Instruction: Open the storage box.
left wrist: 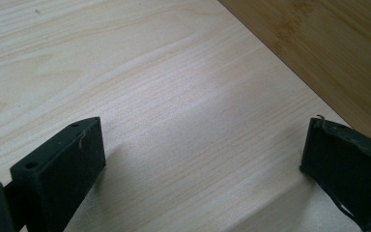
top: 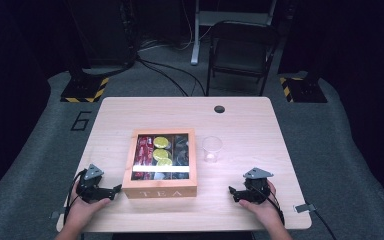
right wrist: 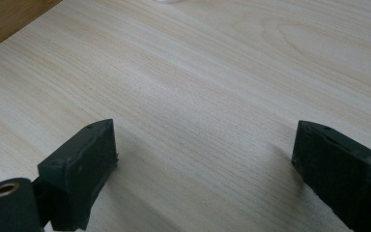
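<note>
On pale woodgrain table (top: 260,125), square wooden tea box (top: 160,189)

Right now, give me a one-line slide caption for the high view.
Two open hand-held grippers, left and right, rest either side of a closed wooden tea box beside an empty clear cup.

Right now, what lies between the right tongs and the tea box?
Nothing: in the high view, bare table separates the right tongs from the tea box. The plastic cup stands farther back.

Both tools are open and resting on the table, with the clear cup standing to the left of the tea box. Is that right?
Not quite: in the high view the clear cup stands to the right of the tea box. Both the left tool and right tool are open, resting on the table.
</note>
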Demonstrator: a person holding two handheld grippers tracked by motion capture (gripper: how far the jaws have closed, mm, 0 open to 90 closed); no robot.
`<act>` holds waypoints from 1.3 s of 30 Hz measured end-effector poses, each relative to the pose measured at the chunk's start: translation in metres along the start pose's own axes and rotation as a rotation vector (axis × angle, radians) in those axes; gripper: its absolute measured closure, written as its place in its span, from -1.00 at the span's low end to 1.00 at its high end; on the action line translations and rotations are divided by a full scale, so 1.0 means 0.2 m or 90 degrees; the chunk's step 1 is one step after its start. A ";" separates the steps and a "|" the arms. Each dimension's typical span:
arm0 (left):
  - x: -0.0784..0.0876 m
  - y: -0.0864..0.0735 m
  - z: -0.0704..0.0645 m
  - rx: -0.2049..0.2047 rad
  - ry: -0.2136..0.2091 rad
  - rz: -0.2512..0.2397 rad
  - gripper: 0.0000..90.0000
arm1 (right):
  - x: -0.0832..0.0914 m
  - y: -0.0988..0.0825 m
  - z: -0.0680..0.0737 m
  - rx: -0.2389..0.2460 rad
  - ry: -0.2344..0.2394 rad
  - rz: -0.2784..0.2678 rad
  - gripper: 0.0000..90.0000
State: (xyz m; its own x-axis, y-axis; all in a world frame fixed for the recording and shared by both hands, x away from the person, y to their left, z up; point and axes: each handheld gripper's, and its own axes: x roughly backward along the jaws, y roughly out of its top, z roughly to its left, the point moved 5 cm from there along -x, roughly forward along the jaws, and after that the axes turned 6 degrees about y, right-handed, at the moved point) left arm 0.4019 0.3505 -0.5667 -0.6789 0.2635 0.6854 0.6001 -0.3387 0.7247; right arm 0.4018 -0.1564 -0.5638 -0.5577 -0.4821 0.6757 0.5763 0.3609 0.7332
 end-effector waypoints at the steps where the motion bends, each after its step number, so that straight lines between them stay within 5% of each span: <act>1: 0.00 0.00 0.00 0.000 0.000 0.000 -0.97 | 0.00 0.00 0.00 0.001 0.000 -0.001 -0.80; 10: 0.00 0.00 0.00 0.001 -0.003 0.002 -0.95 | 0.00 0.00 -0.01 0.007 -0.003 0.004 -0.81; 17: 0.03 -0.01 0.02 -0.001 -0.008 -0.017 -0.66 | 0.00 0.00 -0.01 0.008 -0.003 0.003 -0.78; 25: 0.06 -0.01 0.04 0.013 -0.005 -0.019 -0.20 | 0.01 0.01 0.03 0.025 0.027 -0.011 -0.33; 29: 0.07 -0.01 0.05 0.030 -0.016 -0.016 0.06 | 0.02 0.03 0.05 0.037 0.043 0.011 0.04; 31: 0.09 -0.01 0.05 0.029 -0.025 -0.005 0.09 | 0.03 0.04 0.07 0.027 0.060 0.033 0.15; 37: 0.16 0.06 0.03 0.090 -0.052 -0.046 0.08 | 0.08 0.12 0.13 0.014 0.077 0.013 0.30; 39: 0.18 0.09 0.03 0.089 -0.055 -0.038 0.14 | 0.10 0.15 0.15 0.021 0.081 0.013 0.33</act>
State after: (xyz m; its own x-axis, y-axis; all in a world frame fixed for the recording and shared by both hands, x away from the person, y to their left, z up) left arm 0.3908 0.3583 -0.5286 -0.6794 0.3582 0.6403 0.6172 -0.1928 0.7628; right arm 0.3908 -0.1318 -0.5252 -0.4641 -0.5712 0.6770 0.5659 0.3968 0.7227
